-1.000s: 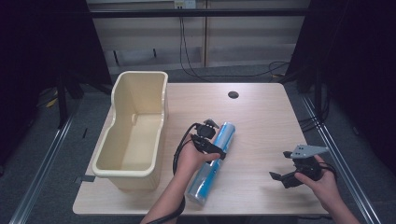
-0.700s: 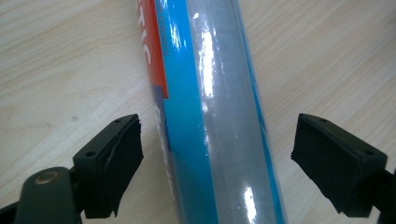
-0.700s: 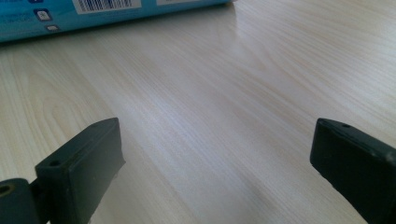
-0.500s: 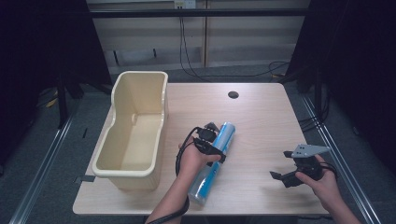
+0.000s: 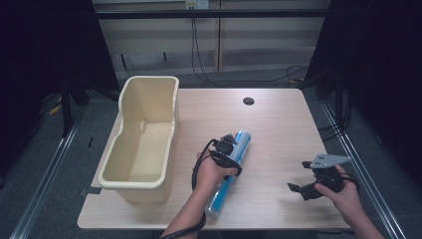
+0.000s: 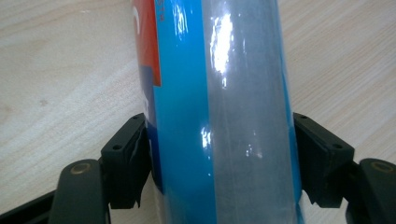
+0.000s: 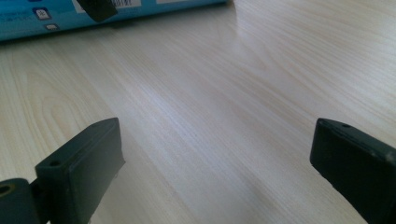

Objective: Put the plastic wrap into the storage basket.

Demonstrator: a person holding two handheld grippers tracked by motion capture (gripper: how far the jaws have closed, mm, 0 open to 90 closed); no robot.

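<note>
Bright tabletop, dark surroundings; glare streaks the blue tube (image 6: 219, 112).

The left tool (image 6: 219, 182) has just been closing on the blue tube (image 6: 219, 112). Both black jaws press its sides. The tube lies on the pale wooden bench (image 6: 60, 70).

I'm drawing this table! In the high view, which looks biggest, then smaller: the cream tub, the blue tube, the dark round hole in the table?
1. Cream tub, by far the biggest.
2. Blue tube, long and thin, lying flat, partly hidden under the left gripper closed on it.
3. Dark round hole, tiny.
</note>
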